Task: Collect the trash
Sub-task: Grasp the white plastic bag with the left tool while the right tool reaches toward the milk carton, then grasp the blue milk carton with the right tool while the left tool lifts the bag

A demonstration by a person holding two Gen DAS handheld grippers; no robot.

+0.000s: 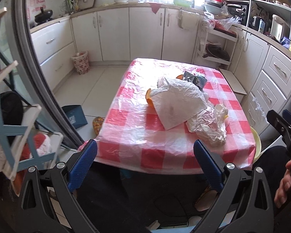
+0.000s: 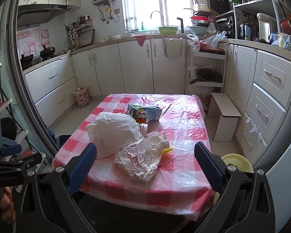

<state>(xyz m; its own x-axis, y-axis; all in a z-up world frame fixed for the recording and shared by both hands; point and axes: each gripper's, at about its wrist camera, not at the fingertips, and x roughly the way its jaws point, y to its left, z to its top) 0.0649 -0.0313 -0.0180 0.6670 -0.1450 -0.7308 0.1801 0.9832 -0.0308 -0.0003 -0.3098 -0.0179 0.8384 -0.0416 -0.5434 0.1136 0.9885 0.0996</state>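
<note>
Left gripper (image 1: 145,162): jaws spread wide, nothing between the blue pads; held off the near edge of the table, not over it.
Right gripper (image 2: 145,165): jaws spread wide, empty; pads frame the near trash from above the near edge.
Table (image 2: 186,167): red-and-white checked cloth under clear plastic film; near edge drops off just ahead of both grippers.
Trash cluster: bunched at the table's middle, well in from all four edges.
White paper sheet (image 2: 114,134): crumpled, largest piece, left of centre, draped over an orange item (image 1: 149,98).
Clear plastic bag (image 2: 143,159): crinkled, just right of the paper and touching it, nearest the near edge; a yellow scrap (image 2: 167,150) shows at its side.
Carton (image 2: 145,112): lying on its side behind the paper, toward the far edge.
Open cloth: bare band along the near edge and the whole right strip.
Floor room: clear tiles left of the table; flowered wastebasket (image 2: 81,96) by the far-left cabinets, well apart.
Right side: white stool (image 2: 225,120) just beside the far-right corner; pale yellow bowl (image 2: 237,163) below the near-right corner.
</note>
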